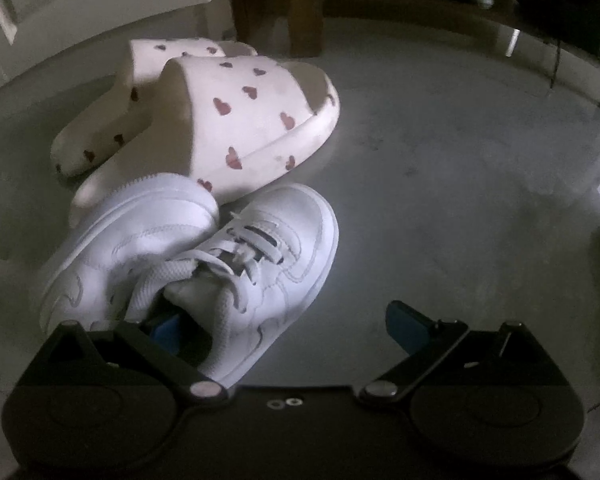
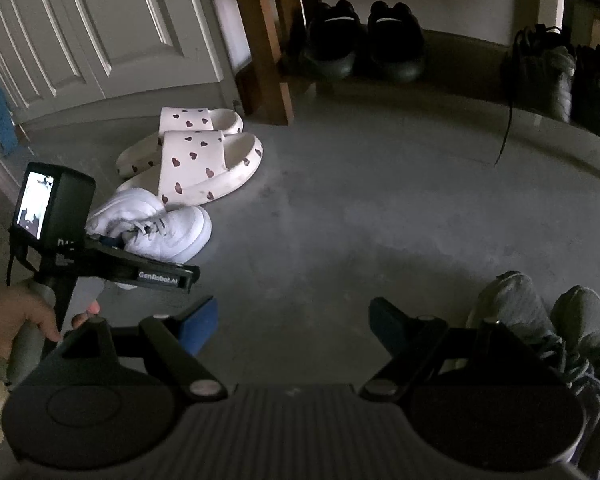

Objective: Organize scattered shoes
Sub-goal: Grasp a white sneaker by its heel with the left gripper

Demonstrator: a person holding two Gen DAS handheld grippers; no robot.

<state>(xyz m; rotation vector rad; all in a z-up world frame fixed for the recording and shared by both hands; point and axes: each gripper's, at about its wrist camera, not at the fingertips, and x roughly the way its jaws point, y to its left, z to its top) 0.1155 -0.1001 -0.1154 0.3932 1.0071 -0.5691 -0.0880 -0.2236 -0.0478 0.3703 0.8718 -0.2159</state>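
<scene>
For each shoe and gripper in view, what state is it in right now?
Left gripper: jaws wide, one finger inside the white sneaker's opening, not clamped.
Right gripper: open, empty, above bare floor.
White sneakers: on the floor, touching, one leaning on the other.
Heart slippers: side by side on the floor, upright.
Black shoes: paired on the rack's low shelf.
Grey sneakers: side by side, beside the right gripper.

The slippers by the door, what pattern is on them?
The slippers are white with small dark red hearts, clearest in the left wrist view.
</scene>
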